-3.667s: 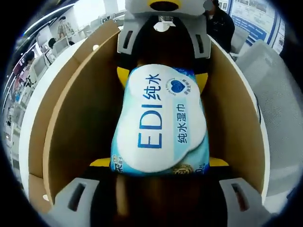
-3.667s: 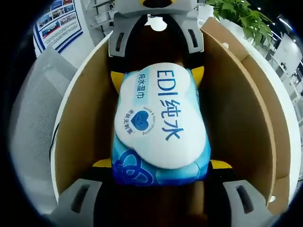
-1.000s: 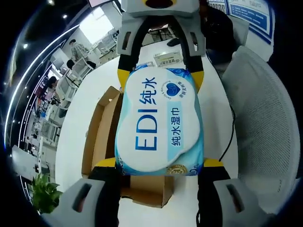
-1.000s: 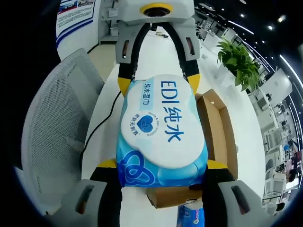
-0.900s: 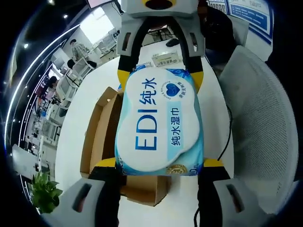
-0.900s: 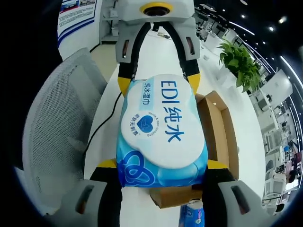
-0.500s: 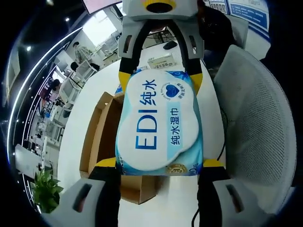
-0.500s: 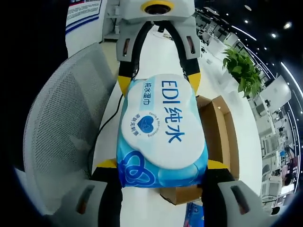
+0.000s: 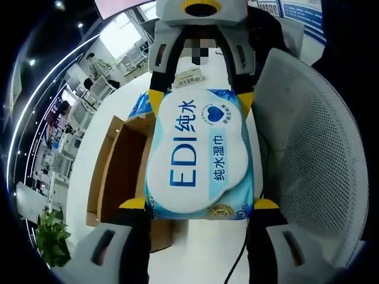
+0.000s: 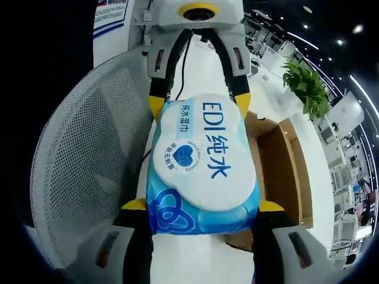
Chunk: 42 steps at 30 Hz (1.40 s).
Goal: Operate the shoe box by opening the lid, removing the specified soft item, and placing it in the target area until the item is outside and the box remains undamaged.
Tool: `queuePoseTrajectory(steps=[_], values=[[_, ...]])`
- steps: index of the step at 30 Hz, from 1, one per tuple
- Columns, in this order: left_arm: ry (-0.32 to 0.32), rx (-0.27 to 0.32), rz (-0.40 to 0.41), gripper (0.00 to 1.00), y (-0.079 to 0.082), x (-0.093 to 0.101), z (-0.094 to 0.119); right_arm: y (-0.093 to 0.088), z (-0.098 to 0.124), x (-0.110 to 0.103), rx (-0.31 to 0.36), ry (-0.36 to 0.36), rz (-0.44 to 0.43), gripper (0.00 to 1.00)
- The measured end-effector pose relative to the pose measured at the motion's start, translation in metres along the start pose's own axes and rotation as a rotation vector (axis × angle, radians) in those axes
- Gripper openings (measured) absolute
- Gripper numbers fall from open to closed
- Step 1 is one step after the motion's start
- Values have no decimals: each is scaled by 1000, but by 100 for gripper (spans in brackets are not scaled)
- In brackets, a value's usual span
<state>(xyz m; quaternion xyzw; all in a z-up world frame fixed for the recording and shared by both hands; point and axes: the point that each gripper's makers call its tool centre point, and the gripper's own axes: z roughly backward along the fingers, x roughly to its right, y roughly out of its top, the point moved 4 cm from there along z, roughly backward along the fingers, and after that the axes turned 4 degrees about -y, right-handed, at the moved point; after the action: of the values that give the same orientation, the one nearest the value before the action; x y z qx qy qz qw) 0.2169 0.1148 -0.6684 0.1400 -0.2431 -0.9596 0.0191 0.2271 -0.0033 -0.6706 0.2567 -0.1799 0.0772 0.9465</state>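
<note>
A soft blue-and-white wet-wipes pack (image 9: 200, 157) (image 10: 201, 157) hangs in the air, clamped at both ends. My left gripper (image 9: 200, 204) is shut on its near end in the left gripper view, and my right gripper (image 9: 200, 99) grips the far end. In the right gripper view my right gripper (image 10: 202, 205) holds the near end and my left gripper (image 10: 199, 102) the far one. The open brown shoe box (image 9: 121, 163) (image 10: 284, 171) lies on the white table (image 9: 89, 148) below and to one side of the pack.
A grey mesh chair (image 9: 320, 148) (image 10: 83, 165) stands close on the side away from the box. A black cable (image 10: 183, 56) runs over the table. Another blue packet (image 9: 137, 106) lies past the box. A green plant (image 10: 305, 83) and office desks stand farther off.
The pack was down inside the box 3.7 s ago; it now hangs above the table. Over the last second both grippers carried it sideways, away from the box and toward the chair.
</note>
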Motion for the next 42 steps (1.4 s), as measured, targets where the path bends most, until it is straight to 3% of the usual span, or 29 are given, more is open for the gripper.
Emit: queuePoseTrajectory(steps=[9, 29, 42], values=[[-64, 4, 35, 64, -13, 17, -15, -5, -13, -17, 24, 65, -38, 65], [-156, 4, 85, 64, -36, 12, -56, -24, -52, -20, -39, 149, -82, 64], [-199, 16, 83, 64, -39, 9, -77, -41, -65, -20, -66, 171, -119, 64]])
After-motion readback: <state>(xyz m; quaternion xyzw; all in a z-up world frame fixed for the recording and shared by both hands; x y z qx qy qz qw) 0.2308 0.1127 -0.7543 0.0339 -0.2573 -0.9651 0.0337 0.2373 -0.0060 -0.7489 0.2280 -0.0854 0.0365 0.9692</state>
